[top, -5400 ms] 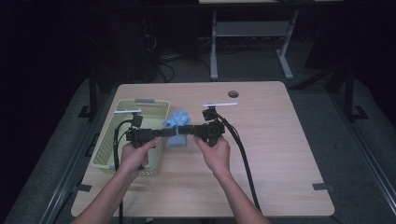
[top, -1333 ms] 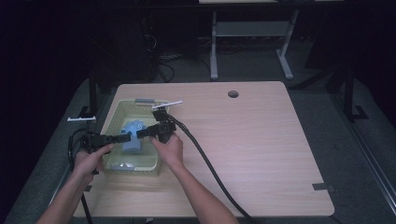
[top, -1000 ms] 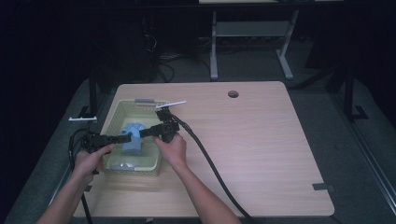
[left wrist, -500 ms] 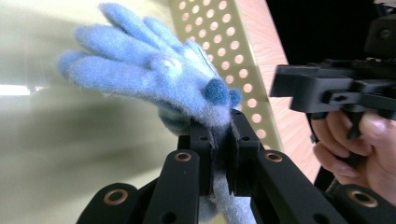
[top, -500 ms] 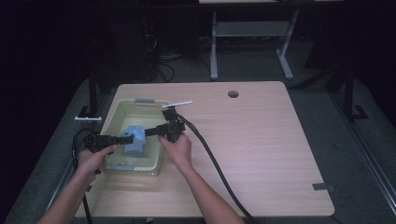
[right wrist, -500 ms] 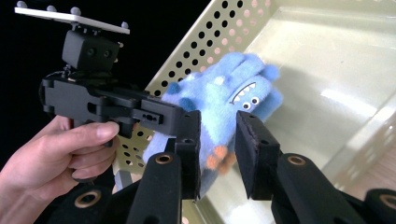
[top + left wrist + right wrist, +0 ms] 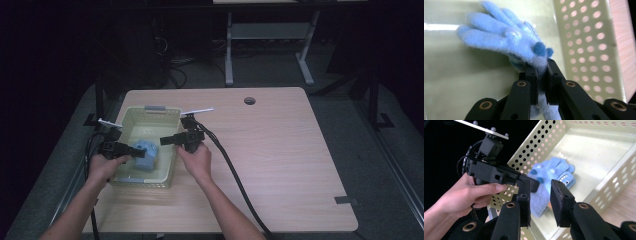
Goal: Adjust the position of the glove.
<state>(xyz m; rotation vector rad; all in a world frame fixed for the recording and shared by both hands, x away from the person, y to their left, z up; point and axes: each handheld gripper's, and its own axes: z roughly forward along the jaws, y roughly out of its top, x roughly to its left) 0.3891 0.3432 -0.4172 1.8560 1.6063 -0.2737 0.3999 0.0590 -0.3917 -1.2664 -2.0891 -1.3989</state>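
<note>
A fluffy blue glove (image 7: 144,154) with a monster face lies in the pale yellow perforated basket (image 7: 150,110) at the table's left. My left gripper (image 7: 134,151) reaches in from the left and is shut on the glove's cuff end. In the left gripper view the pads (image 7: 541,72) pinch the blue fleece (image 7: 506,41) above the basket floor. My right gripper (image 7: 164,140) hovers over the basket's right rim, open, with nothing between its jaws. In the right gripper view its jaws (image 7: 541,188) frame the glove (image 7: 554,177) and the left gripper (image 7: 534,184) beyond.
The basket wall (image 7: 544,140) rises between the right gripper and the glove. A thick black cable (image 7: 225,160) trails from the right gripper across the wooden table (image 7: 280,150) toward the front edge. A round cable hole (image 7: 249,100) sits at the back.
Both grippers carried the glove from beside the basket into it. The right gripper has let go and drawn back to the right rim. The left gripper still holds the glove, now lower.
</note>
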